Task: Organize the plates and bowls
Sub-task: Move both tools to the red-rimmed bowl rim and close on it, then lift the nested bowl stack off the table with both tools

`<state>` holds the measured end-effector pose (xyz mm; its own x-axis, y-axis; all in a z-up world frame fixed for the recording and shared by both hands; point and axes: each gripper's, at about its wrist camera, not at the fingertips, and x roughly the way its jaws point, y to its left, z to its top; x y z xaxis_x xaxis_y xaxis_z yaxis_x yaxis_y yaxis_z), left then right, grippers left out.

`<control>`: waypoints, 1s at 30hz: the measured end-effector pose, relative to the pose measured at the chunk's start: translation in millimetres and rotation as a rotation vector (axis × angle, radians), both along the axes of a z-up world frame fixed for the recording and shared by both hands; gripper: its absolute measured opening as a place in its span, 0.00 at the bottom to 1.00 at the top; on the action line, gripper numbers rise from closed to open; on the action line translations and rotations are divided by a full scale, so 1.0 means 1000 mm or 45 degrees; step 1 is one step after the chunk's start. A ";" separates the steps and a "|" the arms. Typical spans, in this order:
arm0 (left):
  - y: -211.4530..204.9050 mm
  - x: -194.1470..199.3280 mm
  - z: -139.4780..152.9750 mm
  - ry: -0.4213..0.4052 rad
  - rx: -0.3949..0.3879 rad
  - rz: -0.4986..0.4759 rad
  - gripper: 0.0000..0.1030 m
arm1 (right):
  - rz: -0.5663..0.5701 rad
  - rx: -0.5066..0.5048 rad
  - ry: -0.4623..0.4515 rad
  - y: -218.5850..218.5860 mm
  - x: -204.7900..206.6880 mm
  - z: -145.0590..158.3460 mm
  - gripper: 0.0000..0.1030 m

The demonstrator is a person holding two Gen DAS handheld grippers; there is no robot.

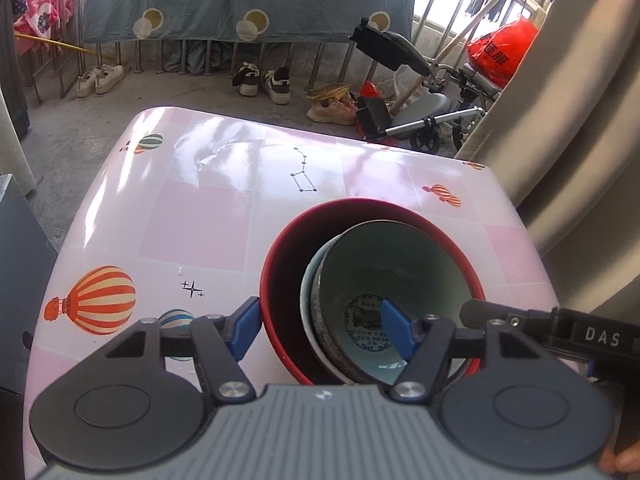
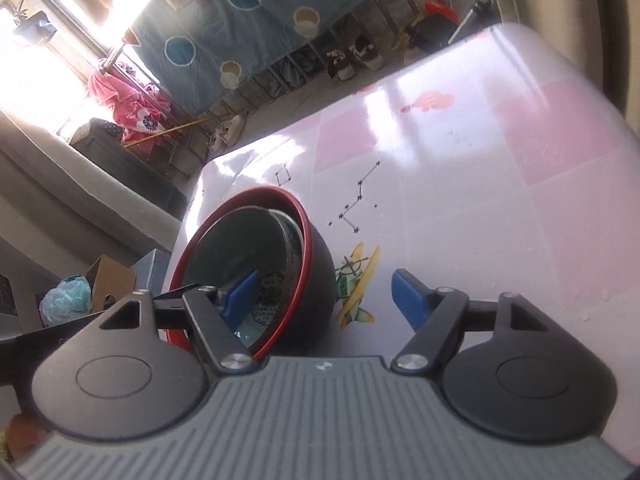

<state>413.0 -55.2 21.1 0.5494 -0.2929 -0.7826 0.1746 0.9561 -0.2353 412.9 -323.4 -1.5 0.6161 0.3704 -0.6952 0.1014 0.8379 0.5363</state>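
A red-rimmed dark bowl (image 1: 280,280) stands on the pink patterned table (image 1: 200,220), with a pale green bowl (image 1: 392,256) nested askew inside it. My left gripper (image 1: 320,330) straddles the left walls of both bowls: one blue pad sits at the red bowl's outer rim, the other hangs inside the green bowl, clear of its wall. In the right wrist view my right gripper (image 2: 324,298) straddles the opposite side of the red bowl (image 2: 316,264); one pad is inside the green bowl (image 2: 236,248), the other outside over the table (image 2: 480,200), off the wall. Both grippers are open.
Beyond the table's far edge lie several shoes (image 1: 264,80) and a folded wheeled chair (image 1: 420,116) on the concrete floor. A beige curtain (image 1: 580,120) hangs close at the right. A cardboard box (image 2: 108,276) and a bag sit below the table's left side.
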 end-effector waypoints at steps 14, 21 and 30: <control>0.003 -0.009 0.003 0.022 -0.006 -0.010 0.51 | 0.140 -0.017 0.002 0.036 0.009 0.006 0.47; 0.007 -0.021 0.005 0.035 -0.045 -0.031 0.51 | 0.173 -0.064 -0.001 0.045 0.006 0.014 0.48; 0.012 -0.032 0.006 0.038 -0.049 -0.059 0.51 | 0.265 -0.056 -0.013 0.048 -0.005 0.020 0.47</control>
